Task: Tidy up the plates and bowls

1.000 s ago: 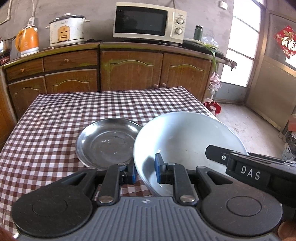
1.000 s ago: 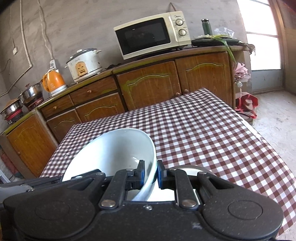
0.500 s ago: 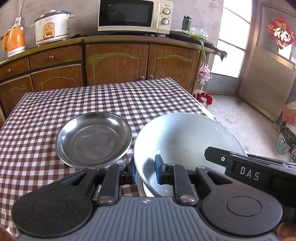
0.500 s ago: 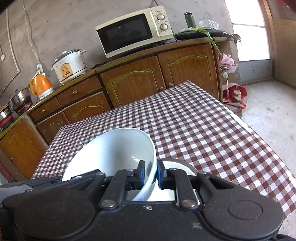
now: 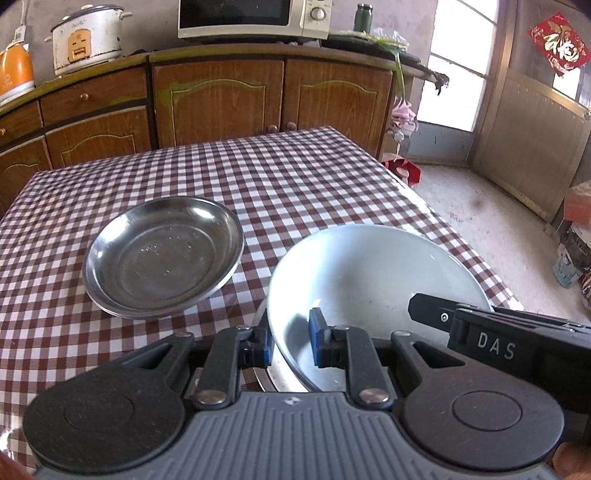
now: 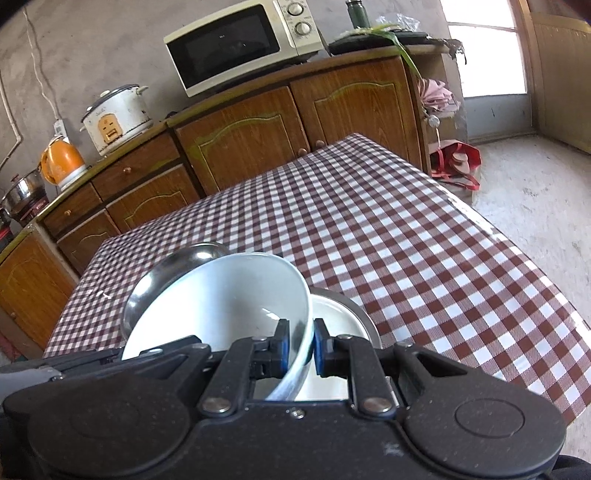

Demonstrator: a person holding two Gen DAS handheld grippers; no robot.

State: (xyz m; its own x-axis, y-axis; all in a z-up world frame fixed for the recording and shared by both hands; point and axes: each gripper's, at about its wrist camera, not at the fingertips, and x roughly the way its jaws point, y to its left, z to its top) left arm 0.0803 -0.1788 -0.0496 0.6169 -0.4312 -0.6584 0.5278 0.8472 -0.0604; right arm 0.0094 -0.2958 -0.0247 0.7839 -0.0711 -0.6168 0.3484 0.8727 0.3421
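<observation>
Looking down the left wrist camera, we see the left gripper (image 5: 289, 341) with its blue pads pinched onto the near rim of the white bowl (image 5: 373, 273), one pad outside the wall and one inside, so it is clamped on that rim. The bowl sits tilted toward the right half of the checkered tablecloth (image 5: 295, 173), and a strip of metal rim peeks out just beneath its near edge. To the left of it, apart from the bowl, the steel plate (image 5: 162, 254) lies flat on the cloth, with a second rim showing under it like a stack. The right gripper (image 5: 495, 332) reaches in from the right side, its black body marked DAS lying over the bowl's right rim. Behind the table we have the wooden cabinets (image 5: 221, 99), with a microwave (image 5: 255, 18) and a rice cooker (image 5: 86, 37) on top. Over to the right wrist camera now: that gripper (image 6: 298, 349) has its fingers closed tight on the bowl's (image 6: 221, 295) rim, the thin white wall nipped between the blue pads. The bowl leans steeply here, its open face turned left. Beside it on the right, a white dish in a metal rim (image 6: 343, 314) rests on the cloth, right beneath the gripper. Behind the bowl, the curved edge of the steel plate (image 6: 177, 266) shows.
</observation>
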